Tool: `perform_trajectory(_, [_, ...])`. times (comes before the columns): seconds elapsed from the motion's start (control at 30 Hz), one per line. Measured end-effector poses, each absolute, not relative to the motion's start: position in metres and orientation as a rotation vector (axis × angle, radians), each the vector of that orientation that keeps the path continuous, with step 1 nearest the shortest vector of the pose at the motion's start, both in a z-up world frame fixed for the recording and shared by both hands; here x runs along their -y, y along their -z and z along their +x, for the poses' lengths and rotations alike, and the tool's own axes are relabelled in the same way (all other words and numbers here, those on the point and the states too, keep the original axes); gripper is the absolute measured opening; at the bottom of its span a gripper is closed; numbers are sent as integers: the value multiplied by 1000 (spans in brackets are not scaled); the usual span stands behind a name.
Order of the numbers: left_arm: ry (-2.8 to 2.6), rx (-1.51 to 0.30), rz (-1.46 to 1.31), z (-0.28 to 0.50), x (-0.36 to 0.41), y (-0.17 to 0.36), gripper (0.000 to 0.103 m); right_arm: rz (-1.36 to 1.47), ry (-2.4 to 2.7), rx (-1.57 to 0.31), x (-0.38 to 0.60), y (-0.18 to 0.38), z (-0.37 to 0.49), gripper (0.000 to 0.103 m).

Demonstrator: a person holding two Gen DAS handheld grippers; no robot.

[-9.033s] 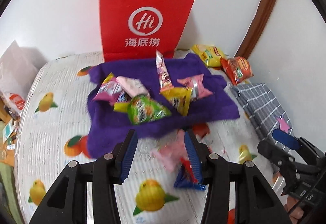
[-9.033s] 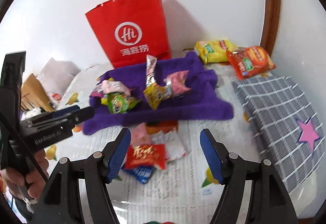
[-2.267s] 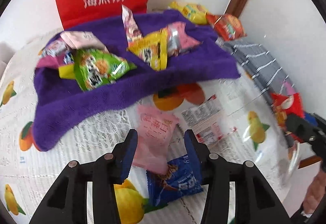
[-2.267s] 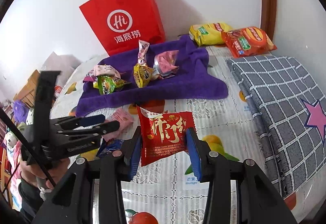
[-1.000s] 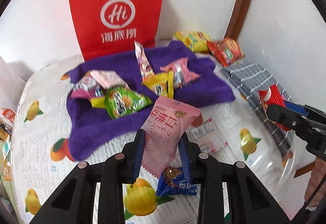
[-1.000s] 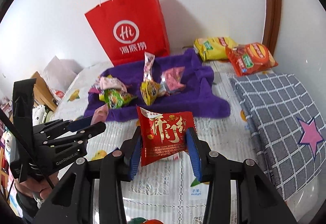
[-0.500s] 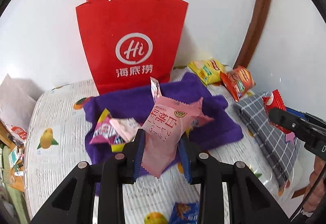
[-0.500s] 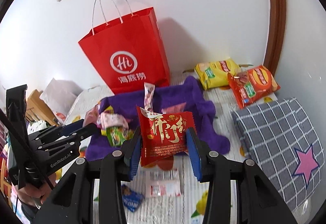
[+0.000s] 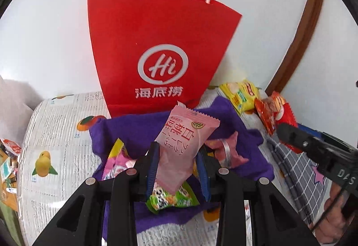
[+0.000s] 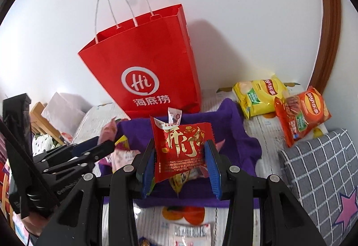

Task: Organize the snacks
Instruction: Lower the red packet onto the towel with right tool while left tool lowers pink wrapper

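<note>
I held 2 snacks above the purple towel (image 9: 246,134): my left gripper (image 9: 179,167) clenched the pink packet (image 9: 183,147), my right gripper (image 10: 182,163) the red packet (image 10: 181,145), probably bound for the bag (image 10: 143,67) at the table's back edge.

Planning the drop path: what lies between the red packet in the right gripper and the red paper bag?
In the right wrist view, the purple towel with a small upright white packet lies between the red packet and the red bag.

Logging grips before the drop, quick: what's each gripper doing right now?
Left gripper: shut on the pink snack packet.
Right gripper: shut on the red snack packet.
</note>
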State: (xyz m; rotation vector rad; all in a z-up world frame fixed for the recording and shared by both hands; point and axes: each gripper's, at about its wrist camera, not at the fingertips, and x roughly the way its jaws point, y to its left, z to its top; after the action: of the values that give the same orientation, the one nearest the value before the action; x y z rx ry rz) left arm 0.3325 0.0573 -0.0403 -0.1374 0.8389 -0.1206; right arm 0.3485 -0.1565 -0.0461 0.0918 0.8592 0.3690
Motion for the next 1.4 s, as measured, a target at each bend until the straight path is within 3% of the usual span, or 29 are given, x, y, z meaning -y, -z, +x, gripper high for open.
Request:
perform_trajectory(0.57, [80,-891,-142,350,-66,68,31,82,-402,-899,144,68,375,42])
perform_trajectory(1.4, [72,-877,-162,347,-70,63,31,88,-412,-925,146,76,380,42])
